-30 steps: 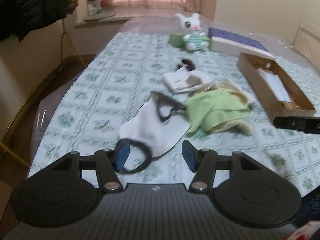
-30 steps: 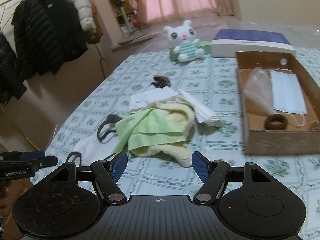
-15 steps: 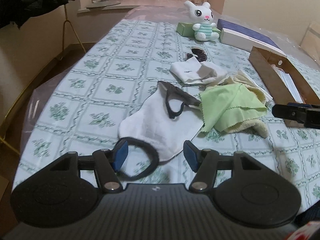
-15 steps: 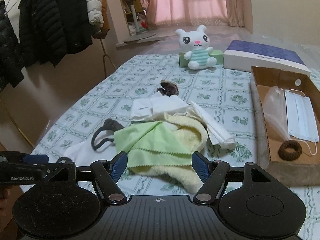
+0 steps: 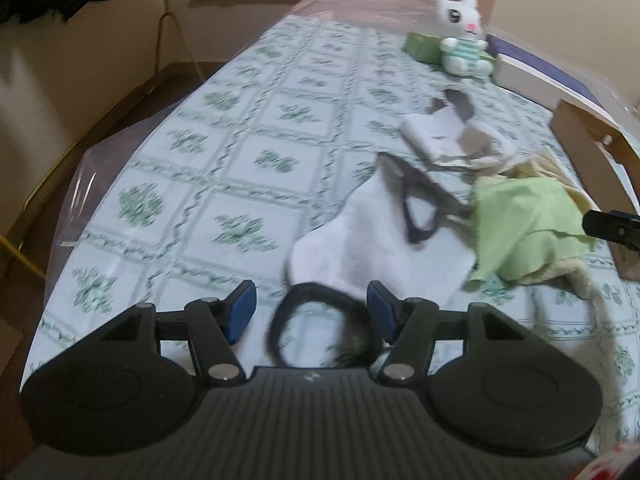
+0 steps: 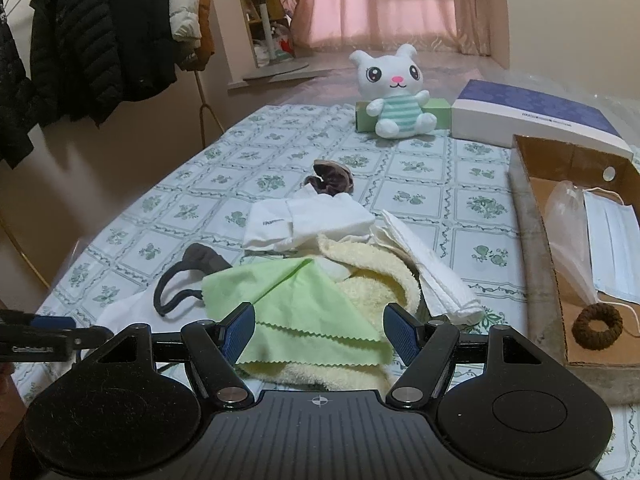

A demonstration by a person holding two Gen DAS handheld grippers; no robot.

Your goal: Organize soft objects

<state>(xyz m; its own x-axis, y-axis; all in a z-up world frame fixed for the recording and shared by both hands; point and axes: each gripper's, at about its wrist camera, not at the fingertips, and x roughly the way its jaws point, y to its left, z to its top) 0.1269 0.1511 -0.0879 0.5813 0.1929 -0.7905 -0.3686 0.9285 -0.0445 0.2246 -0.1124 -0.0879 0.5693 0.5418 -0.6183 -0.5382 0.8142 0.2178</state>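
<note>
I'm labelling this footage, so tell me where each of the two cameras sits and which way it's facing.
Left wrist: on the left gripper, angled down at a black loop between its open fingers.
Right wrist: on the right gripper, facing the green cloth; its open fingers and the left gripper's tip show.
Shared: green cloth, plush bunny, cardboard box, patterned tablecloth.

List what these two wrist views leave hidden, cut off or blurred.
- Yellow towel, right wrist view: mostly covered by the green cloth.
- Cardboard box, left wrist view: contents hidden by its wall, right part cut off by the edge.
- Black headband, left wrist view: motion-blurred, near part behind the gripper body.
</note>
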